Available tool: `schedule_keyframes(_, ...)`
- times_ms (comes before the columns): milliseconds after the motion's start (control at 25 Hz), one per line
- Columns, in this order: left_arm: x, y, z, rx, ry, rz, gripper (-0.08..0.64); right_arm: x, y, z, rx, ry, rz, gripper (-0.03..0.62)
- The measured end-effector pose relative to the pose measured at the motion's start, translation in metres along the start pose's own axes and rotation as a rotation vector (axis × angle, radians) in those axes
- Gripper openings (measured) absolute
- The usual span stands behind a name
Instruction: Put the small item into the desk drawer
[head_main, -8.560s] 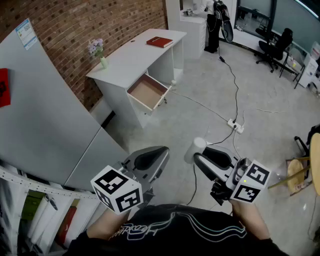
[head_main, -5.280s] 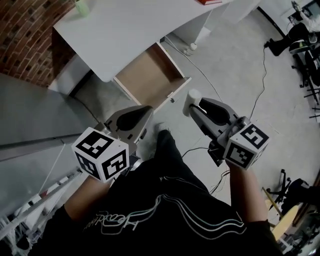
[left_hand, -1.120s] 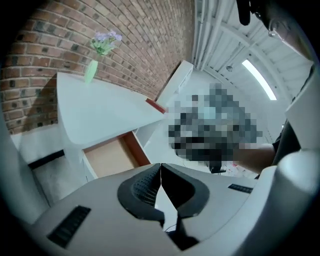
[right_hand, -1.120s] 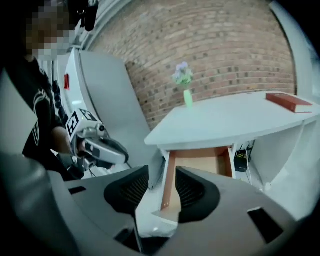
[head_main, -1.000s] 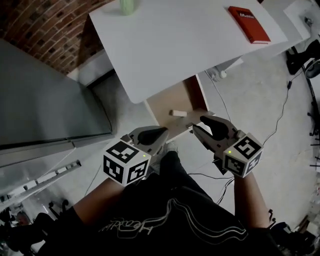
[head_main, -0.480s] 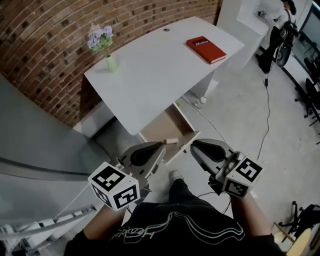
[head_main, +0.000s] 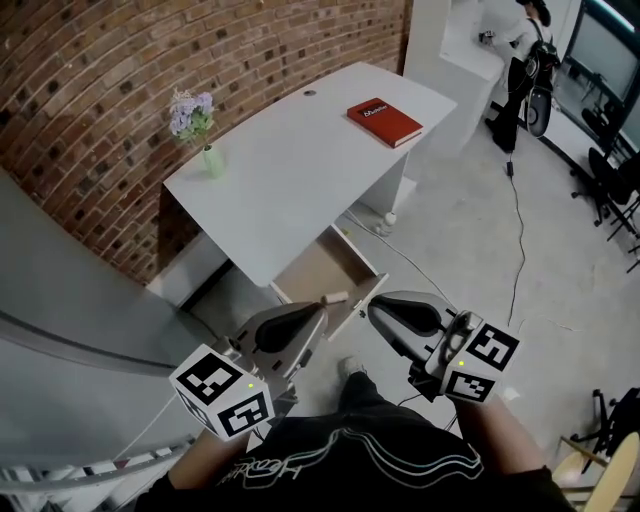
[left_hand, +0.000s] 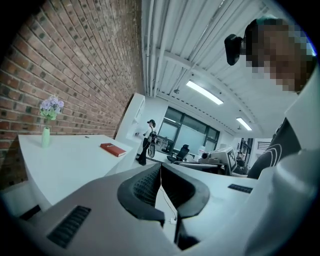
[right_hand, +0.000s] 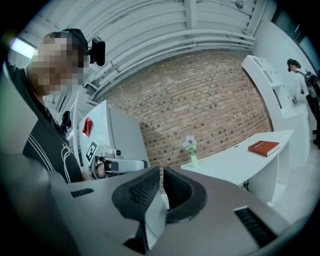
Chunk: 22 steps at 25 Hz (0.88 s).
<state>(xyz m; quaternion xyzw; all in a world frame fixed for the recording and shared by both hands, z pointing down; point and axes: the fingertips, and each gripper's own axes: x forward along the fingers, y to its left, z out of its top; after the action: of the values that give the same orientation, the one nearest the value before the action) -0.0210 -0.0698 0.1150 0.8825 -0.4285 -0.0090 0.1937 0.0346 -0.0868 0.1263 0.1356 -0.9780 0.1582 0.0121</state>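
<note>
The white desk (head_main: 300, 170) has its drawer (head_main: 303, 272) pulled open toward me. A small cream block (head_main: 335, 297) lies inside the drawer, close to its front panel. In the head view my left gripper (head_main: 318, 313) hovers just short of the drawer front, shut and empty. My right gripper (head_main: 376, 306) hangs to the right of the drawer front, its jaws together with nothing between them. The left gripper view shows its own jaws (left_hand: 161, 168) touching, and the right gripper view shows its own jaws (right_hand: 162, 173) nearly touching.
A red book (head_main: 384, 121) and a small vase of purple flowers (head_main: 195, 115) stand on the desk. A brick wall (head_main: 120, 70) runs behind it and a grey partition (head_main: 70, 330) stands at left. A cable (head_main: 516, 250) crosses the floor on the right.
The right gripper's jaws went from open to shut, empty. The head view has pulled back and up, so the desk looks farther off. The block stays in the drawer.
</note>
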Motion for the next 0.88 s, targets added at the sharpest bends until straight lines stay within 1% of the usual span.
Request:
schedule_keyframes(280, -0.001, -0.006, -0.003, 0.005, 0.013, -0.009, 0.021, 0.003, 0.006, -0.001, 0.006, -0.002, 0.003, 0.055)
schedule_keyframes(520, -0.008, 0.0, -0.015, -0.005, 0.015, 0.006, 0.021, 0.006, 0.01, -0.011, 0.018, -0.003, 0.007, 0.055)
schedule_keyframes(680, -0.006, 0.002, -0.02, -0.018, 0.013, 0.02, 0.021, 0.004, 0.007, -0.018, 0.01, 0.018, 0.006, 0.055)
schedule_keyframes(880, -0.008, 0.011, -0.022, -0.031, 0.023, 0.03, 0.021, 0.012, 0.004, -0.021, 0.024, 0.03, 0.006, 0.054)
